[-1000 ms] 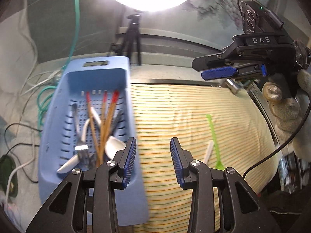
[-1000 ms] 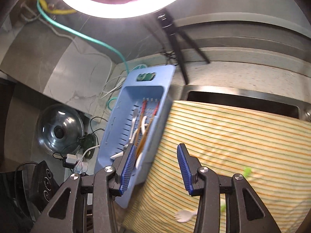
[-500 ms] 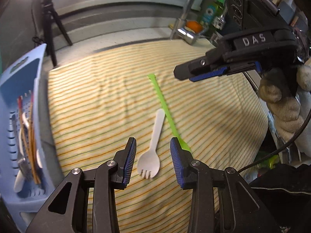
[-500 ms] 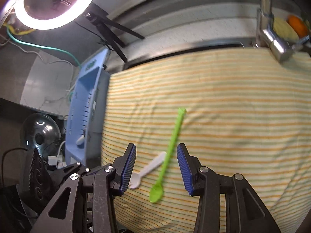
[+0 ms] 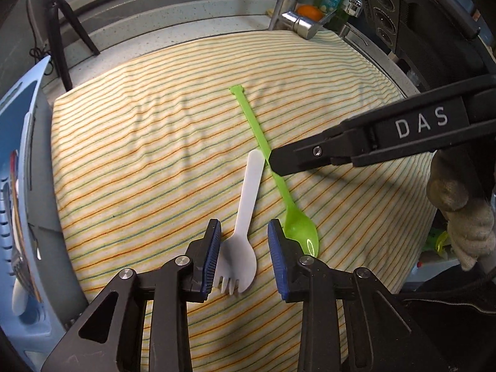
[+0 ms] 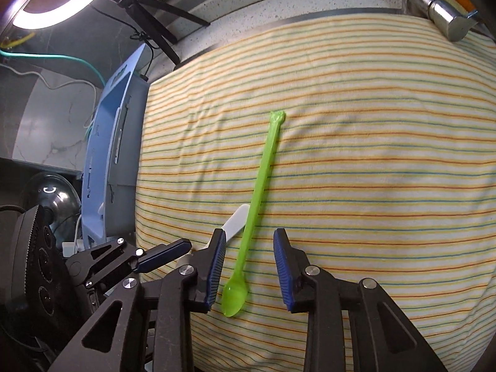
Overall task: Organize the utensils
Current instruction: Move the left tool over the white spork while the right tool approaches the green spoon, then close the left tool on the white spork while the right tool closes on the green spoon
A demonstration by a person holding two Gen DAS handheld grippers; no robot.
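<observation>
Left wrist view: left gripper (image 5: pixel 245 248) closing, white fork (image 5: pixel 245 204) between unpressed pads, lower centre.
Right wrist view: right gripper (image 6: pixel 249 263) closing around green spoon (image 6: pixel 257 204), untouched.

**Both tools dropped onto their utensils**

The left hand-held gripper (image 5: pixel 244 251) swung from the blue basket (image 5: pixel 18 186) down over the white fork (image 5: pixel 243 232); the right hand-held gripper (image 6: pixel 249 268) descended astride the green spoon (image 6: pixel 259 192). Both jaws were closing, neither yet pinching.

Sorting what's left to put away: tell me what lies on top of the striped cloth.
On the striped cloth lie a white fork and a green spoon, side by side, handles crossing or touching. What the cloth covers cannot be seen.
</observation>
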